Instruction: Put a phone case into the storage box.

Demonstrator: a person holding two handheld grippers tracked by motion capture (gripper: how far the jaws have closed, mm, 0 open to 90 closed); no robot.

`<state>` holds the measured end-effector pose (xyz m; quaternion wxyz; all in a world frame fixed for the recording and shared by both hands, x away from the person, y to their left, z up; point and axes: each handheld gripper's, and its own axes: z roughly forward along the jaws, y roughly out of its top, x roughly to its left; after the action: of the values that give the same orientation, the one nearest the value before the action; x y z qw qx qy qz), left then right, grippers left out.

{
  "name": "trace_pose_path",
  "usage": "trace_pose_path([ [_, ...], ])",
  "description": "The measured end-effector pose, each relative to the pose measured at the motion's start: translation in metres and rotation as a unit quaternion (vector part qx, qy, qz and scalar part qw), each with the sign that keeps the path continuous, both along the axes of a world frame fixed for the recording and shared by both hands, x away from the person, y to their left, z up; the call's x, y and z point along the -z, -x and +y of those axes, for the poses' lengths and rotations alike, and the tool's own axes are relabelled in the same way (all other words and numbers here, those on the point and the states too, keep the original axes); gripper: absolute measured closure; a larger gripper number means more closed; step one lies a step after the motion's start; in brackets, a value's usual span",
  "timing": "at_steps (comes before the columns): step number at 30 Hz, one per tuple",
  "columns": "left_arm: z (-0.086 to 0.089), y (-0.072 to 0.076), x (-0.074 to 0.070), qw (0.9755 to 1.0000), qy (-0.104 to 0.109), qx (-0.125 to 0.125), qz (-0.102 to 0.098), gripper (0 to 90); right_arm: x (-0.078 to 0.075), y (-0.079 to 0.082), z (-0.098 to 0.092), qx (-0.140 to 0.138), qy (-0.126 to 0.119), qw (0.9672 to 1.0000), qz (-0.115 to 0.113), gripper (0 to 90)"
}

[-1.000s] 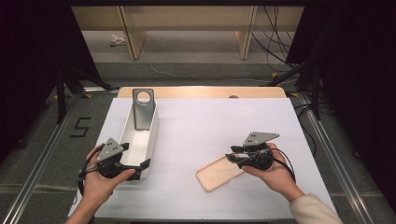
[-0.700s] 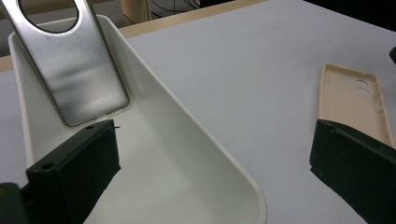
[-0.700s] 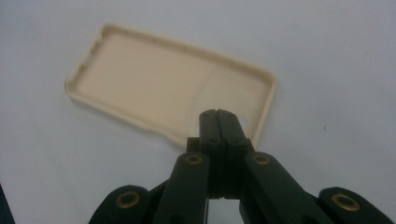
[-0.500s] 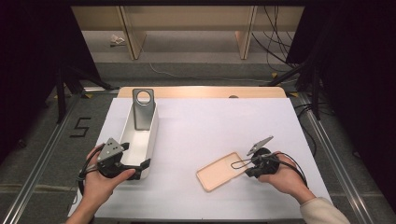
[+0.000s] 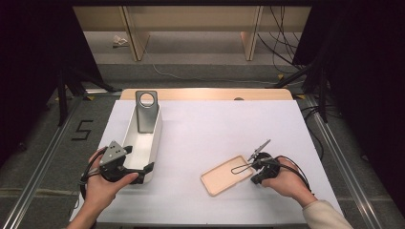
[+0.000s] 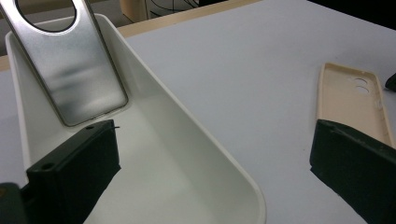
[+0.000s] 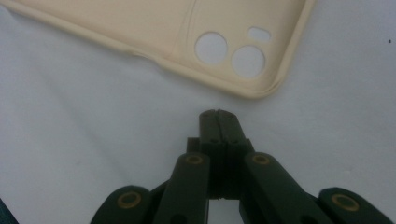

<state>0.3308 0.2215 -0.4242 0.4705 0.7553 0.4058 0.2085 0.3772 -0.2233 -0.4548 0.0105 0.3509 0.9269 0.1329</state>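
A beige phone case [image 5: 227, 174] [image 6: 352, 100] [image 7: 163, 23] lies hollow side up on the white table, its camera holes toward my right gripper [image 5: 254, 167] [image 7: 218, 114]. That gripper is low over the table just off the case's corner, jaws shut together with nothing between them. A long white tray [image 5: 157, 138] [image 6: 187, 112] stands at the left, and a silver metal plate with a round hole [image 5: 145, 114] [image 6: 74, 65] leans in its far end. My left gripper [image 5: 143, 171] [image 6: 210, 154] is open at the tray's near end, one jaw inside it and one outside.
The white table top [image 5: 229, 124] lies between tray and case. A wooden strip [image 5: 205, 94] runs along the far edge. Beyond it are shelf legs and cables on the floor. A "5" [image 5: 82, 130] is marked on the floor at the left.
My right gripper has sunk toward the table and tipped over, so its grey plate now stands on edge beside the case. The left hand and the tray have stayed put.
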Motion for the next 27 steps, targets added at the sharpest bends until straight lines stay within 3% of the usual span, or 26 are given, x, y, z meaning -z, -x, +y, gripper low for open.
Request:
trace_pose_path([
  [6,0.000,0.000,0.000,1.0000,-0.001,0.001,0.000,0.9,-0.001,-0.008,0.006,0.021,0.013,0.9997,0.001,90.0],
  [17,0.000,0.000,0.000,1.0000,-0.001,0.000,-0.001,0.9,0.000,-0.025,0.019,0.029,0.028,0.9985,-0.038,90.0],
  [27,0.000,-0.001,0.001,1.0000,0.000,-0.001,0.000,0.9,0.001,-0.051,0.049,0.024,0.031,0.9961,-0.078,90.0],
])
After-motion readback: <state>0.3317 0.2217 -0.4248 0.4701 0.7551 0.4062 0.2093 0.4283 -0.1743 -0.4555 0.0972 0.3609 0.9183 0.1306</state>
